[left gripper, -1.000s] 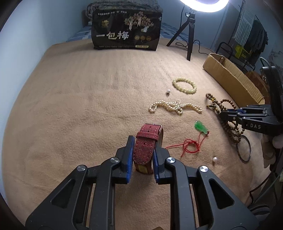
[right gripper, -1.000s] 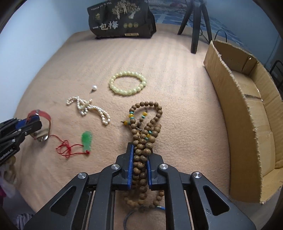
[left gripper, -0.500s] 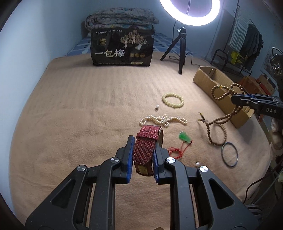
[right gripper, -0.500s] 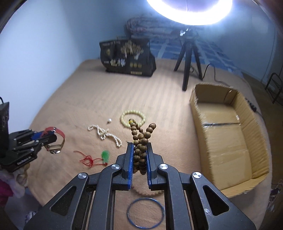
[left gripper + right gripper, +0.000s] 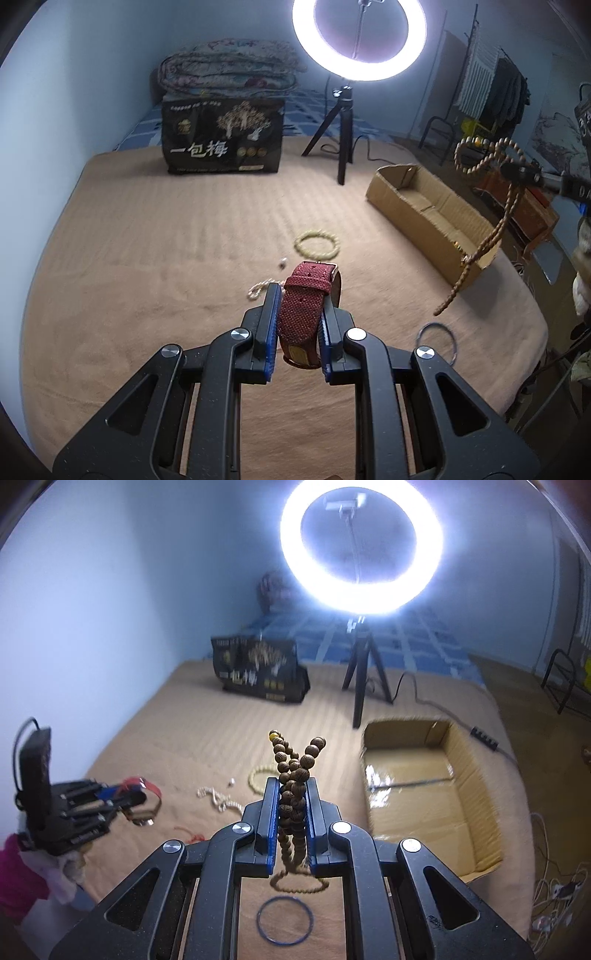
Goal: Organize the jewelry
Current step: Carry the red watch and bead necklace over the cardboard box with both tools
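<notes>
Left gripper: jaws clamped on red watch strap.
Right gripper: jaws clamped on wooden bead string, raised above bed.
Cardboard box: right, open.

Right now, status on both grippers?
Left gripper shut on red watch strap. Right gripper shut on wooden bead strand, hanging clear. Cardboard box open, unobstructed.

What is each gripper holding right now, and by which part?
The left gripper pinches a red watch by its fabric strap. The right gripper pinches a wooden bead necklace mid-strand, with loops above the fingers and the rest dangling below.
</notes>
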